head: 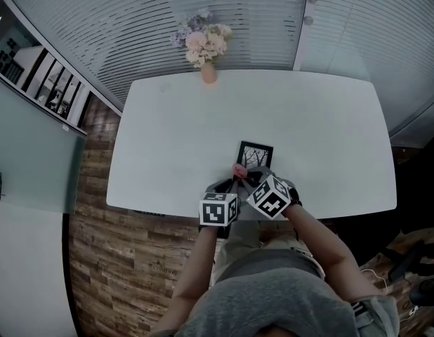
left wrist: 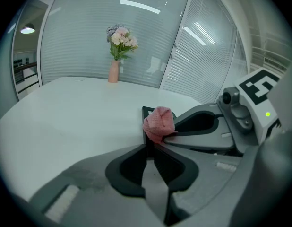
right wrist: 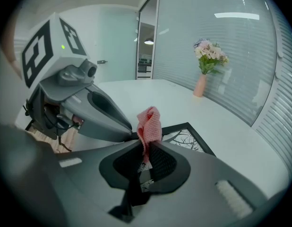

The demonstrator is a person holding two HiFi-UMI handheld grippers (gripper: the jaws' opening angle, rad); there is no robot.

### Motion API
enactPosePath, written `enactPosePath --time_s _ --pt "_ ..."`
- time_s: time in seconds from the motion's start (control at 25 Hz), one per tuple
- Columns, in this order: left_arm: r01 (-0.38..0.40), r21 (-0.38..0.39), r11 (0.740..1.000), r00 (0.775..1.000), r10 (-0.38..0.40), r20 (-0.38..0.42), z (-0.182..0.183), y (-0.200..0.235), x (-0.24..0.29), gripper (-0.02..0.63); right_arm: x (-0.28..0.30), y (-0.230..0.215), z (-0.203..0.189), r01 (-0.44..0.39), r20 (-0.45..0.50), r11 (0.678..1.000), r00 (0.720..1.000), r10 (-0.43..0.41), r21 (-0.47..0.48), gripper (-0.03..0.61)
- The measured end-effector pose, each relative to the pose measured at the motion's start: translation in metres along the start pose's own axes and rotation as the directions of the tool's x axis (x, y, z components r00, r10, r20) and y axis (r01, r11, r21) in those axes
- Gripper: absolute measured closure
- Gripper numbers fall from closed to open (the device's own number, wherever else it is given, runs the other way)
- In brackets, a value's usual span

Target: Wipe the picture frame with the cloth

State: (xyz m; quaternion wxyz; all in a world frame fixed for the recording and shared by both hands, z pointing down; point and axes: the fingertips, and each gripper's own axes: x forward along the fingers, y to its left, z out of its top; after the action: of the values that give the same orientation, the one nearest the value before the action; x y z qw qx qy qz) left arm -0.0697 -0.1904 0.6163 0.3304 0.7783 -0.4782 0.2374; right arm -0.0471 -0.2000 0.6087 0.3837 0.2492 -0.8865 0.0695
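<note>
A pink mesh cloth [right wrist: 149, 119] is pinched, mid-picture, in the shut right gripper [right wrist: 145, 146]. The black rectangular picture frame [right wrist: 186, 136] — its edge — is clamped by the left gripper [left wrist: 150, 146].

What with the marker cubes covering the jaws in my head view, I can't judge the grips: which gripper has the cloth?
Observer: The right gripper. Its jaws are shut on the pink cloth, which bunches up above them.
Operator: And the left one?
Observer: The left gripper is shut on a thin dark edge, apparently the near edge of the picture frame.
Operator: What's in the frame?
Observer: The right gripper view shows a black drawing of bare branches on white.
</note>
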Motion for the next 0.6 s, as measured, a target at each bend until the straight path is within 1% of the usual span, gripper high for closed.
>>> enactPosePath --time_s 0.28,0.44,0.6 --pt "0.005 -0.001 1.000 1.000 -0.005 -0.005 0.000 0.000 0.001 0.560 -0.004 -0.005 0.004 0.004 0.018 1.000 1.000 -0.004 0.003 0.540" --pt "0.007 -0.004 1.000 1.000 -0.007 -0.007 -0.001 0.000 0.000 0.560 -0.009 -0.013 0.010 0.026 0.043 1.000 0.999 -0.027 0.007 0.540" --pt "0.008 -0.003 1.000 1.000 -0.008 -0.009 0.000 0.001 0.000 0.560 -0.015 -0.030 0.016 0.060 0.061 0.998 0.996 -0.061 0.018 0.540"
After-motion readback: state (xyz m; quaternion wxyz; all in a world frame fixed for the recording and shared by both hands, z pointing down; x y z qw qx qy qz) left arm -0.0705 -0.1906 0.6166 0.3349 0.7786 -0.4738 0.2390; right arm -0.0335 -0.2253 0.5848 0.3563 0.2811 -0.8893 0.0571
